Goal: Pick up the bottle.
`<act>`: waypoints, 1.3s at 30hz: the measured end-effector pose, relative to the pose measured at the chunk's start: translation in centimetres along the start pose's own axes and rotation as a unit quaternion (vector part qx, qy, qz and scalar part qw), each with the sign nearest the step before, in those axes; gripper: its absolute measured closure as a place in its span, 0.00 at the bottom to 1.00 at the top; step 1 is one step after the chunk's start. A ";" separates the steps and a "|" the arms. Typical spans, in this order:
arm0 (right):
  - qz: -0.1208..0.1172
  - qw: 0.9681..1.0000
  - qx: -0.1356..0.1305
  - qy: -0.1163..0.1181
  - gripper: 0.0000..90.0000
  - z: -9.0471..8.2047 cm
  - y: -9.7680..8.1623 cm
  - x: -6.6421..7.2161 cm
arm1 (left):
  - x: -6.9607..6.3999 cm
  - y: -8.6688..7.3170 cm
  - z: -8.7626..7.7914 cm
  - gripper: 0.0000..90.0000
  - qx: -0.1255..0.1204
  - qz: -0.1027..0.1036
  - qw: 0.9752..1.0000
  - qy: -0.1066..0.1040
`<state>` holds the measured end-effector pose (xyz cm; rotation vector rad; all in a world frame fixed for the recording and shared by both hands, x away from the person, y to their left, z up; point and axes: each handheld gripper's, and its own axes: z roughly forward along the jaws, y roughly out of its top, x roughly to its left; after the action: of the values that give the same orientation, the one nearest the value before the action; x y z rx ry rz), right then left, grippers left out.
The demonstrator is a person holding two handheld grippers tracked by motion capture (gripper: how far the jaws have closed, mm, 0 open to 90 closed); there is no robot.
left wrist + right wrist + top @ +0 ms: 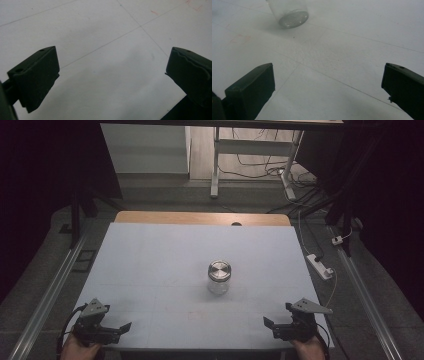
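A clear glass jar (219, 277) with a metal lid is seen standing upright near the middle of the white table (150, 270), well apart from both grippers. The left gripper (122, 327) is held low at the near left corner of the table, its jaws pointed inward toward the centre and spread wide, with nothing between them. The right gripper (270, 326) is held likewise at the near right corner, jaws turned inward, wide apart and empty. In the right gripper view the jar's base (292, 17) is seen ahead, beyond the spread jaws
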<state>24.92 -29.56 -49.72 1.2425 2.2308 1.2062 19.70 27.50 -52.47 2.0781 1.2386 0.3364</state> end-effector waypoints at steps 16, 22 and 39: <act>-0.015 1.000 0.021 0.006 0.00 0.5 0.2 0.2 | 0.3 -0.1 -0.1 0.00 -0.005 -0.004 1.000 -0.024; -0.018 1.000 0.017 0.009 0.00 0.4 0.2 0.3 | 0.2 -0.1 -0.1 0.00 -0.005 -0.002 1.000 -0.024; -0.028 0.999 0.002 0.037 0.00 0.4 1.0 1.2 | 0.3 -0.1 -0.2 0.00 -0.009 -0.001 1.000 -0.029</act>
<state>25.03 -28.11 -48.99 1.1455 2.3068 1.2460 19.64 27.90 -52.41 2.0557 1.1990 0.2829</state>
